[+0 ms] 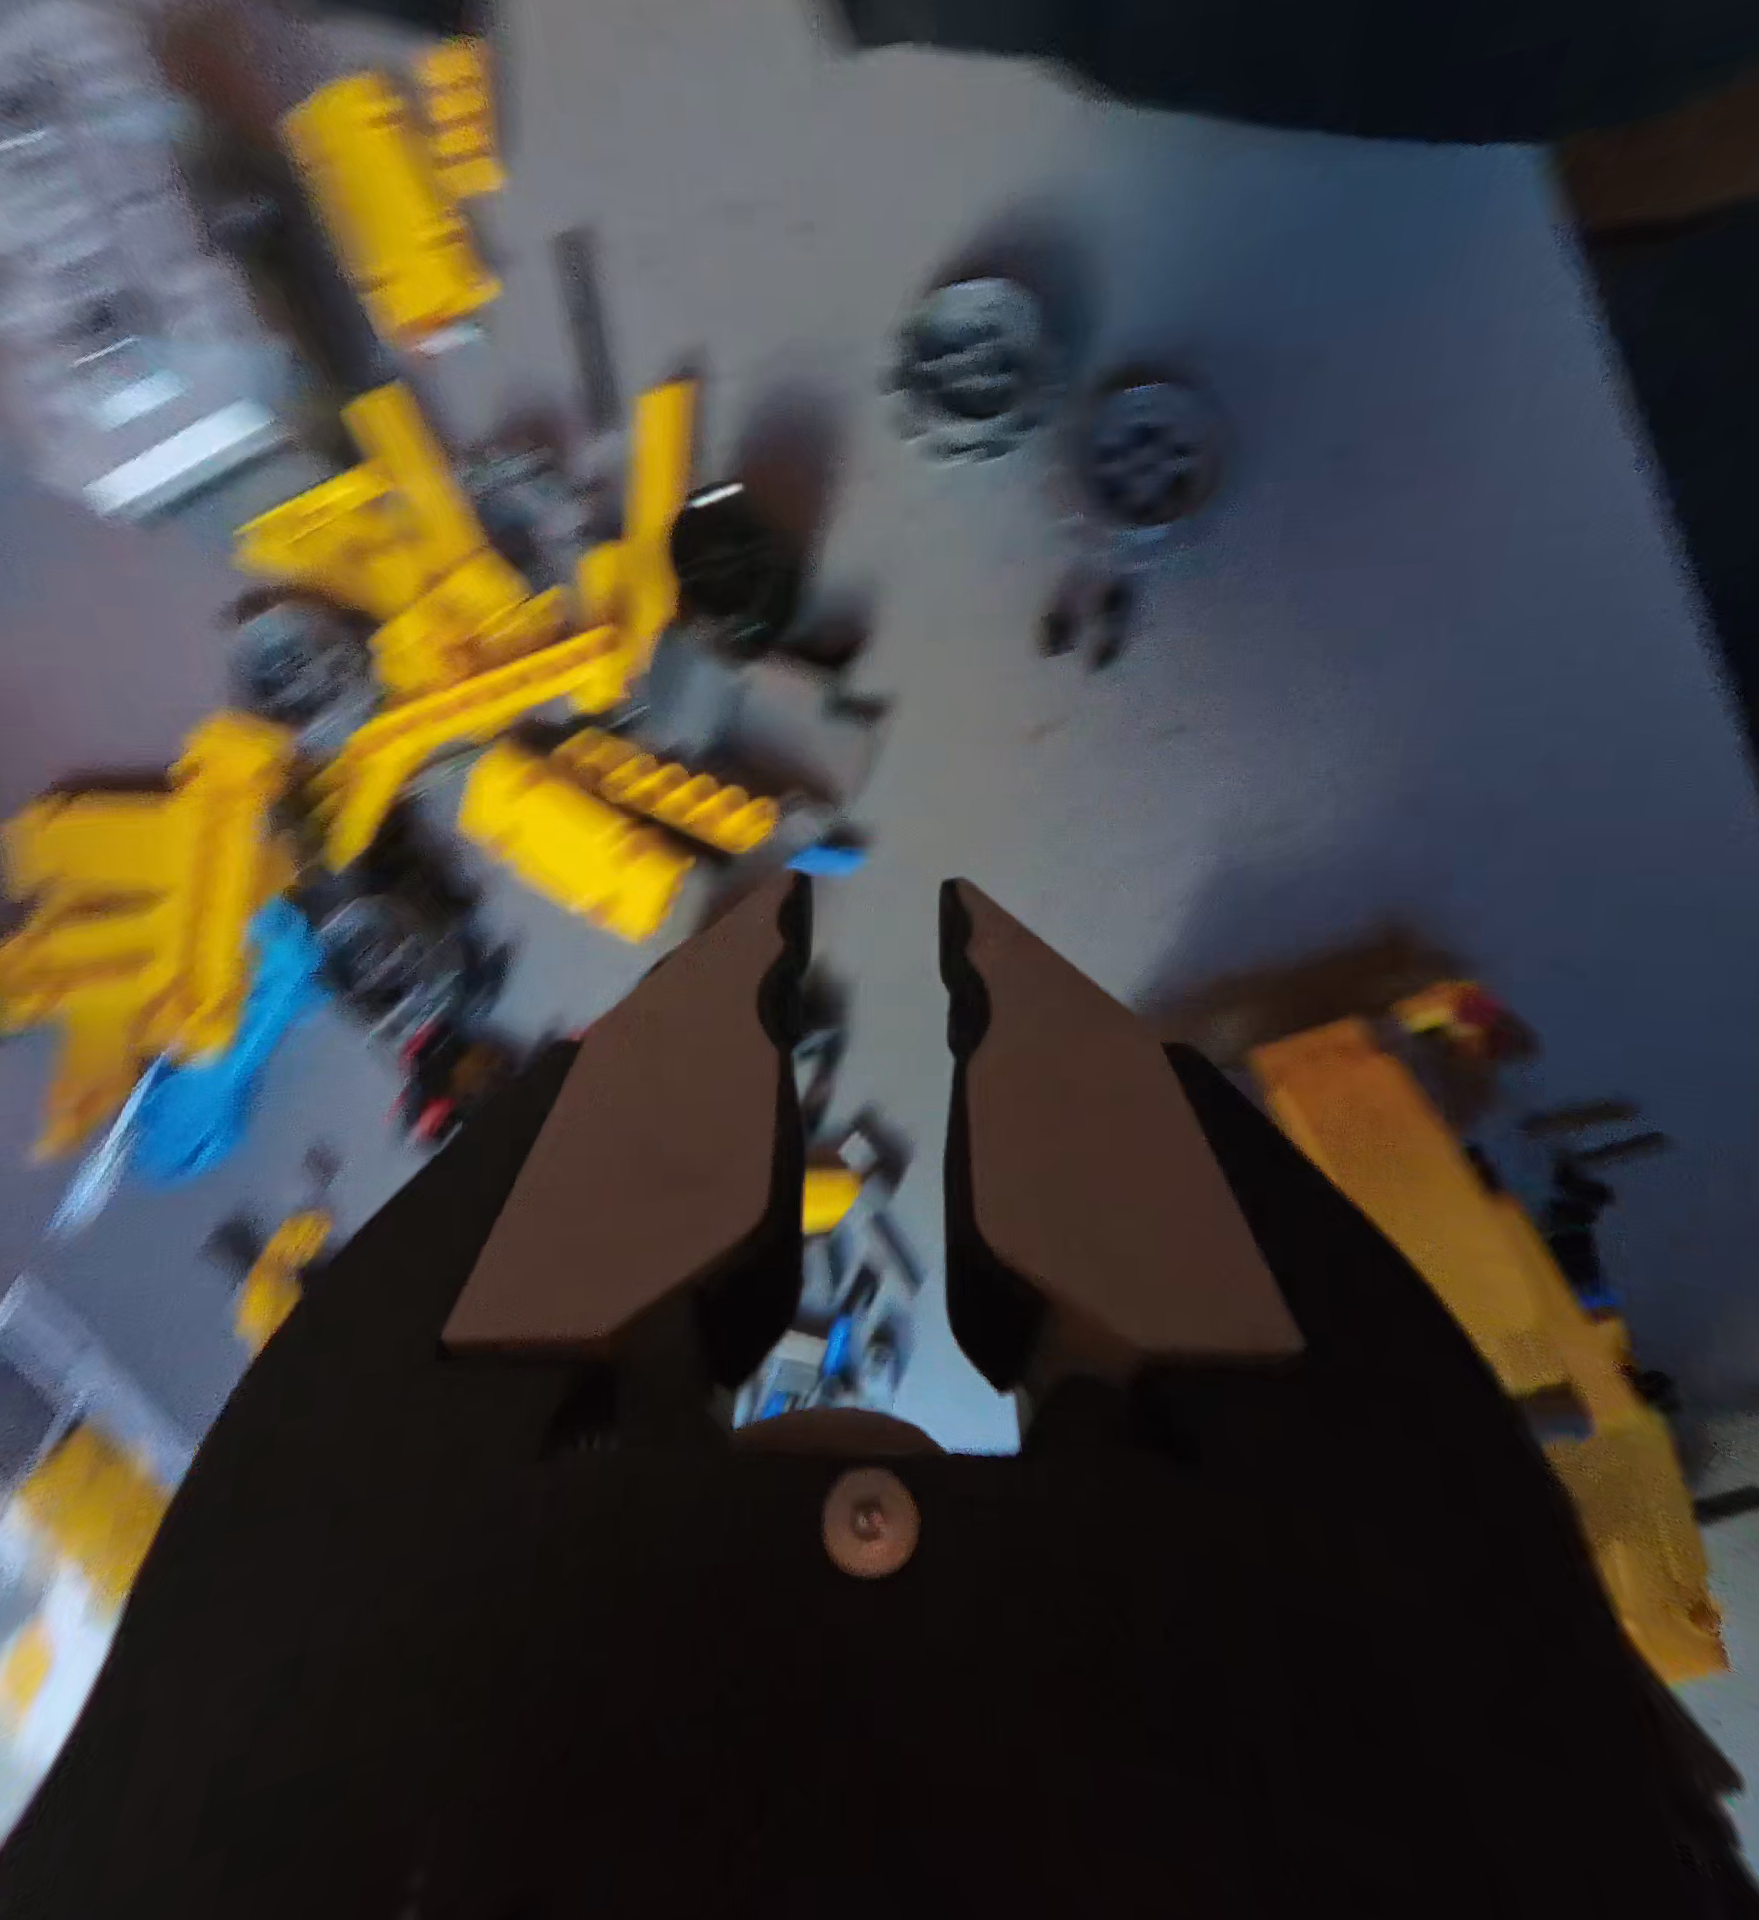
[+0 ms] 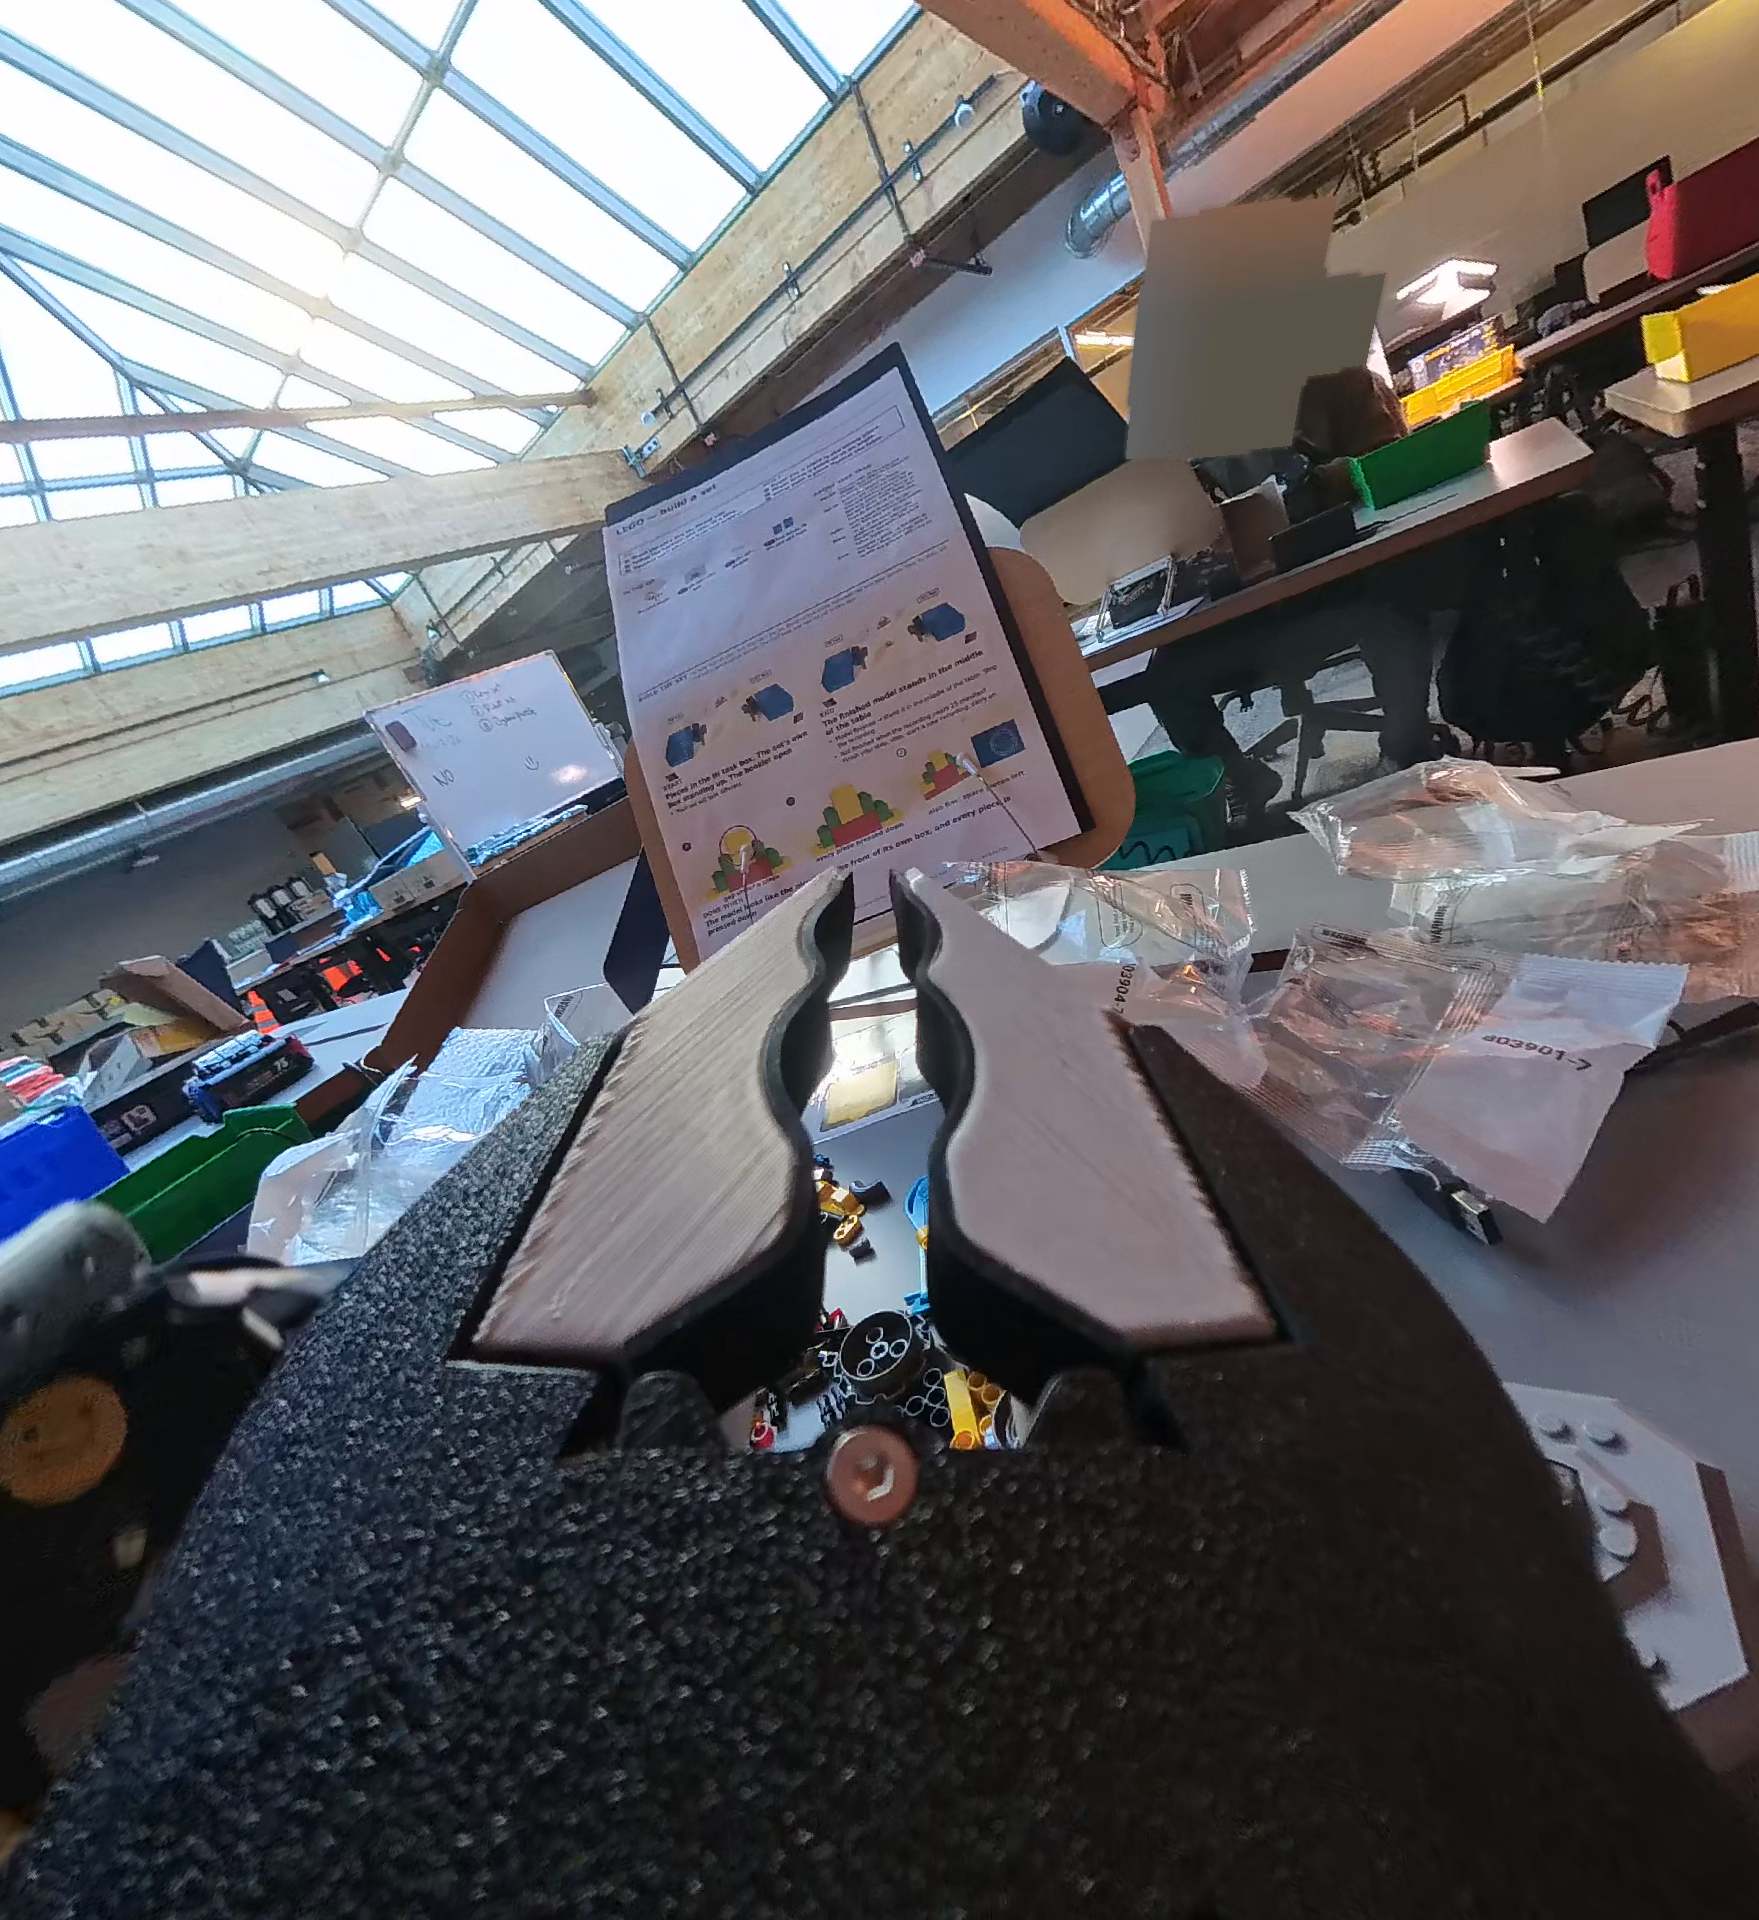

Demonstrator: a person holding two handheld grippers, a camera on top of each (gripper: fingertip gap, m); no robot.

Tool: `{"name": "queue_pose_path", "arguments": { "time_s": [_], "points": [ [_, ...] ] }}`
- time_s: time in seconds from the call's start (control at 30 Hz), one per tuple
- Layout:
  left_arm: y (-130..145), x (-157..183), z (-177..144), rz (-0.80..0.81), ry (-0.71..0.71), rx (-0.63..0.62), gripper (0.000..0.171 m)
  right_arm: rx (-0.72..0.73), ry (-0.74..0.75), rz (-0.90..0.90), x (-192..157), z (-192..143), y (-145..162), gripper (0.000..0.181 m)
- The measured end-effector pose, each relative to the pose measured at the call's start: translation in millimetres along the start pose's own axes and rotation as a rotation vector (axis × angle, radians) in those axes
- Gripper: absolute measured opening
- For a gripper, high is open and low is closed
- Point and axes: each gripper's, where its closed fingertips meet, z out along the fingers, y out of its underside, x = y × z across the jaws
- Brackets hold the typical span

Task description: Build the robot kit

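1. The pale surface (image 1: 1322, 727) fills the left wrist view, all of it smeared by motion blur.
2. Yellow brick assemblies (image 1: 459, 623) sprawl toward its left edge, two grey wheels (image 1: 968, 358) well apart from them.
3. Left hand-held gripper (image 1: 875, 904) hangs above the surface, spread, holding nothing.
4. Right hand-held gripper (image 2: 872, 894) is tilted up, slightly parted, empty, before a propped instruction sheet (image 2: 833, 644).
5. Crumpled clear bags (image 2: 1477, 956) lie to its right; small loose bricks (image 2: 885, 1340) lie beneath it.
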Motion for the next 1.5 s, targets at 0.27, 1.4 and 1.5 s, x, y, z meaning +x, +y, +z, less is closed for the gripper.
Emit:
{"name": "queue_pose_path", "arguments": {
  "time_s": [0.27, 1.4, 1.5],
  "points": [
    [84, -113, -84, -0.678, -0.435, 0.042, 0.023, -0.019, 0.001, -0.014, -2, 3, 5, 0.007],
    [107, -98, -13, -0.681, -0.193, -0.022, 0.023, -0.164, 0.019, -0.158, -10, 26, 47, 0.006],
    [109, -96, 1, -0.651, -0.187, -0.053, 0.018, -0.166, 0.016, -0.156, -10, 26, 48, 0.006]
  ]
}}
